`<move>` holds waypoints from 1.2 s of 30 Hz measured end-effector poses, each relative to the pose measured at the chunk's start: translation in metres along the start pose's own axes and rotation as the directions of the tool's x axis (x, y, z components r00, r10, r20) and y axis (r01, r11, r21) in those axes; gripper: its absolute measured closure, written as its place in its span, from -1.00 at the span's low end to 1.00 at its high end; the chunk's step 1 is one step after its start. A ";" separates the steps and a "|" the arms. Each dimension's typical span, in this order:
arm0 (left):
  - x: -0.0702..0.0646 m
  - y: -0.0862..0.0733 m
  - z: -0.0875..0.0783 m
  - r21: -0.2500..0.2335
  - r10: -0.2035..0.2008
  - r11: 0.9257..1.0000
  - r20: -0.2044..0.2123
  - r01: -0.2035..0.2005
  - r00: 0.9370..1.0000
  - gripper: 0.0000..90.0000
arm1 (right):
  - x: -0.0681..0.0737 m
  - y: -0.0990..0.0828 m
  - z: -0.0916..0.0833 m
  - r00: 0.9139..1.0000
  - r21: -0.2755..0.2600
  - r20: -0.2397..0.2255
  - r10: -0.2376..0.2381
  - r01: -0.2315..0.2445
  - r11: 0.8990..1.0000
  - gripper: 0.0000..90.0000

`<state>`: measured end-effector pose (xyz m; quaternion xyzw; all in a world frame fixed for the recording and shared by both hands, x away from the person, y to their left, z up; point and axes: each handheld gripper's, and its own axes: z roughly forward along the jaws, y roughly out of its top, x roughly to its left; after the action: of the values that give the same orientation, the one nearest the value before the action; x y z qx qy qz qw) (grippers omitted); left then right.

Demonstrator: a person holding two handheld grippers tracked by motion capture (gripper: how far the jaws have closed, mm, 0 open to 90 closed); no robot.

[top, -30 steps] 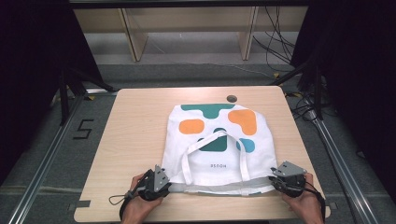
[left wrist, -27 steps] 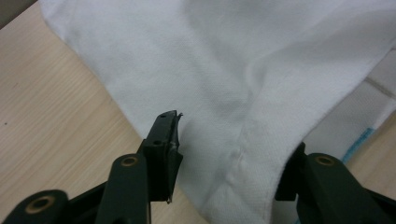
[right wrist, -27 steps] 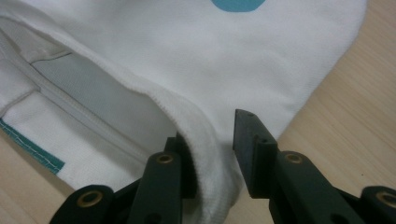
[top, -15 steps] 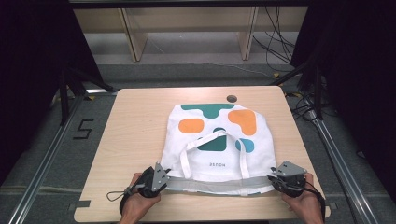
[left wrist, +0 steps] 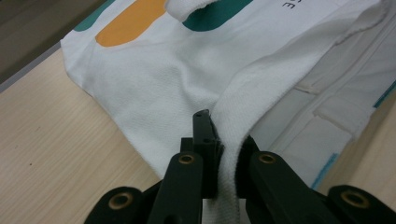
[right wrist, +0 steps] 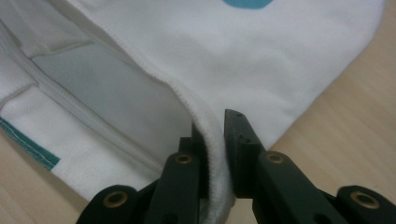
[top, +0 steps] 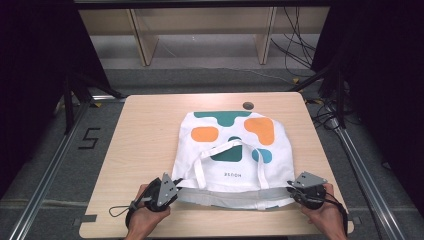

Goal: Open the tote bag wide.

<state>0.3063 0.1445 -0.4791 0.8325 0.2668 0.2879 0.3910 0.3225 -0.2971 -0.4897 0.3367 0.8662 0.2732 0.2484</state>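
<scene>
On the near half of the wooden bench point(top: 145, 145), a white tote bag point(top: 230, 150) lies flat, printed with teal and orange blobs and a small dark wordmark. Its mouth faces the person, and its far edge lies close to a dark round hole point(top: 247, 105) in the benchtop.

At the bag's near left corner, the left claw point(top: 172, 186) is held in the person's left hand point(top: 145, 220), a thin cable looping from it over the wood. In the left gripper view this claw point(left wrist: 222, 154) is clenched on the upper layer of the bag's mouth hem point(left wrist: 247, 102), the thick white band running up between the two black jaws. To its right the mouth gapes, showing the inner lining and a strip of teal trim at the lower layer's edge.

Across the middle of the bag, the two white handles point(top: 232, 150) lie in a loop over the print, resting on the top face.

At the near right corner, the right claw point(top: 292, 187) is held in the right hand point(top: 325, 217), with a grey three-cornered plate on top. In the right gripper view this claw point(right wrist: 215, 140) is likewise clenched on the stitched top hem point(right wrist: 159, 79), the fabric pinched between the jaws. The lifted layer parts from the lower one, and bare bench shows past the corner.
</scene>
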 end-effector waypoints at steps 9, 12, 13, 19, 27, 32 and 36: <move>-0.005 0.014 -0.010 -0.080 0.003 0.997 0.009 -0.002 1.000 0.92 | -0.018 0.015 -0.031 0.993 -0.189 0.118 0.027 -0.005 0.982 0.94; 0.000 0.020 -0.015 -0.108 -0.004 0.994 -0.008 0.003 1.000 0.92 | -0.020 0.023 -0.039 0.991 -0.229 0.135 0.021 0.011 0.973 0.95; 0.006 0.028 -0.021 -0.139 -0.014 0.990 -0.023 0.010 1.000 0.92 | -0.022 0.032 -0.046 0.988 -0.268 0.155 0.020 0.023 0.963 0.95; 0.023 0.059 -0.040 -0.218 0.025 0.975 -0.104 -0.047 0.994 0.93 | -0.032 0.063 -0.070 0.983 -0.335 0.185 0.004 0.059 0.940 0.96; 0.042 0.100 -0.073 -0.330 0.023 0.940 -0.184 -0.084 0.983 0.93 | -0.044 0.105 -0.109 0.967 -0.418 0.253 -0.035 0.142 0.897 0.96; 0.050 0.123 -0.102 -0.437 -0.027 0.898 -0.162 -0.047 0.986 0.93 | -0.050 0.123 -0.135 0.962 -0.423 0.262 -0.083 0.192 0.886 0.97; 0.055 0.137 -0.117 -0.485 -0.025 0.873 -0.165 -0.059 0.986 0.93 | -0.050 0.138 -0.155 0.965 -0.448 0.250 -0.083 0.192 0.873 0.97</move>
<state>0.2941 0.1642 -0.2916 0.6824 0.2098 0.4174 0.5621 0.3214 -0.2949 -0.2763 0.2325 0.7629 0.4161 0.4368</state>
